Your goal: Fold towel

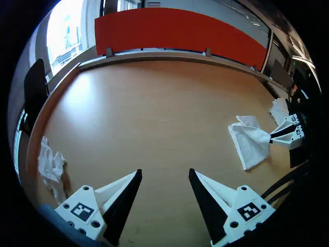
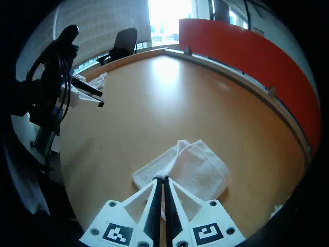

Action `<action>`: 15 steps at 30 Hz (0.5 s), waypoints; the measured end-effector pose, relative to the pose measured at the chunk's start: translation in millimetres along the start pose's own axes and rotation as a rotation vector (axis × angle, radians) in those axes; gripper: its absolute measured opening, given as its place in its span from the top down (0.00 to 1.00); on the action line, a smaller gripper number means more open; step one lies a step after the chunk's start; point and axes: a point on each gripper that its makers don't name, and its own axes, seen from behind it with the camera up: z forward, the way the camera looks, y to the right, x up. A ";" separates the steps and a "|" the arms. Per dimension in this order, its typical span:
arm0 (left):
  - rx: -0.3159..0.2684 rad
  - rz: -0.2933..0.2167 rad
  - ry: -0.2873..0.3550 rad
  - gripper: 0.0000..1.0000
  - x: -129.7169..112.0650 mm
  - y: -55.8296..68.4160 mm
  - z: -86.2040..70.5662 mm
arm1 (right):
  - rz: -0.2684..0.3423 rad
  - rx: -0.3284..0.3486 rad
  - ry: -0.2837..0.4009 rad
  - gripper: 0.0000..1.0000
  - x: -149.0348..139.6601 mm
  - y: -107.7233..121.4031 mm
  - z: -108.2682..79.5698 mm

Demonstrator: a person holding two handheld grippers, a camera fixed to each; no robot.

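A white towel (image 1: 251,143) lies folded on the wooden table (image 1: 164,107), on the right side in the left gripper view. My right gripper (image 1: 270,140) comes in from the right edge and pinches the towel's near corner. In the right gripper view the towel (image 2: 197,168) sits just beyond the fingertips, and my right gripper (image 2: 161,180) is shut on its edge, with a fold rising at the pinch. My left gripper (image 1: 164,171) hovers open over bare table, well left of the towel. It appears again as the left gripper (image 2: 98,99) at the far left, held by a dark-sleeved arm.
A crumpled white cloth (image 1: 51,166) lies at the table's left edge. Another white cloth (image 1: 280,110) sits behind the right gripper. An orange partition (image 1: 177,31) runs along the far edge of the table. A black chair (image 1: 35,88) stands at the left.
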 end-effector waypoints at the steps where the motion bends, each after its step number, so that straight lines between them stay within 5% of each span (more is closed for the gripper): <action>1: 0.000 0.000 0.000 0.16 0.0 -0.4 0.0 | 0.000 0.001 0.000 0.96 0.1 -0.2 -0.4; 8: 0.003 0.004 0.000 0.16 1.3 -2.2 1.0 | -0.002 -0.002 -0.006 0.92 -4.0 0.3 -3.0; 15: 0.005 0.006 -0.002 0.16 1.3 -1.6 2.0 | 0.018 -0.003 -0.019 0.38 -12.2 1.8 -7.1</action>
